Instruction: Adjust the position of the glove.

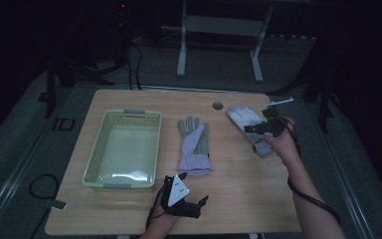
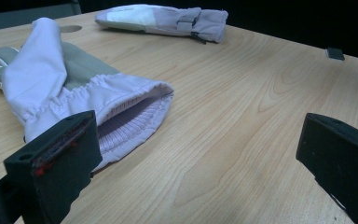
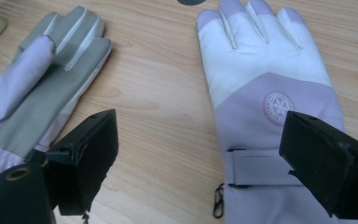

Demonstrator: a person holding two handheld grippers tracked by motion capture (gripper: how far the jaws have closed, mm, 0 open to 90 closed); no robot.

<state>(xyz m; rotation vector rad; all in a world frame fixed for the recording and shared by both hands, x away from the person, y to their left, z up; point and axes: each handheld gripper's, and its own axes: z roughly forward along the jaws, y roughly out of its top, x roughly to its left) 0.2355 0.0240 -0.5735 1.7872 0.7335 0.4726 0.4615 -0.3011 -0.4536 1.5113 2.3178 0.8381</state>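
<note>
Two lilac winter gloves lie on the wooden table (image 1: 238, 184). One glove (image 1: 195, 147) rests palm up at the middle, its grey palm (image 3: 42, 93) showing and its open cuff (image 2: 121, 107) turned toward my left gripper (image 1: 201, 206). That gripper (image 2: 196, 158) stands open just short of the cuff, jaws wide apart with nothing between them. The other glove (image 1: 246, 122) lies back up at the right, with a white back and a round logo (image 3: 270, 84). My right gripper (image 1: 252, 134) hovers open over its wrist strap (image 3: 256, 170); the right gripper (image 3: 200, 158) holds nothing.
A pale green plastic basket (image 1: 132, 113) stands at the table's left, holding nothing. A round cable hole (image 1: 218, 105) sits near the far edge. A small dark piece (image 2: 334, 53) lies by the table's edge. Bare wood spreads along the front right.
</note>
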